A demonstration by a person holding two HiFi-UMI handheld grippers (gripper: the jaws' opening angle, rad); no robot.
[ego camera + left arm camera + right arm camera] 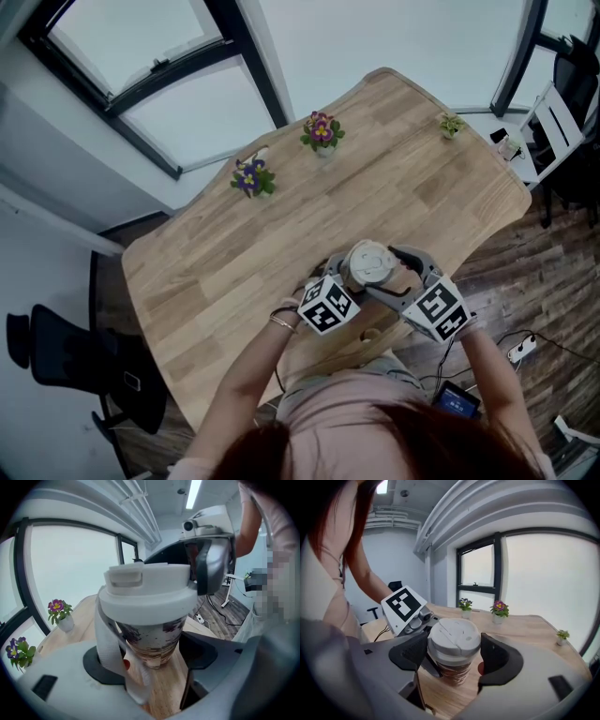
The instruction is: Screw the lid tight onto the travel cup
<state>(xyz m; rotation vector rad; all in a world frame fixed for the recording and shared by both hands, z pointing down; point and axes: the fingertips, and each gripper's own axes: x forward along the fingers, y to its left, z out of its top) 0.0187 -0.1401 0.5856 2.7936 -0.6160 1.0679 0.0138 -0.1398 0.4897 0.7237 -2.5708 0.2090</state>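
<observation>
The travel cup (152, 637) has a brown patterned body, a white lid (368, 265) and a white strap (105, 639). It stands near the front edge of the wooden table (234, 253). My left gripper (150, 660) is shut on the cup's lower body, with the strap pressed against its left pad. My right gripper (453, 651) is shut on the lid (453, 637) from both sides, above the left one. In the head view the left gripper (349, 274) and the right gripper (398, 267) meet at the cup. The cup's base is hidden in that view.
Two potted flowers (322, 131) (251, 176) and a small green plant (452, 124) stand along the table's far edge. A black chair (56, 352) is on the left. A power strip (520, 350) lies on the floor to the right.
</observation>
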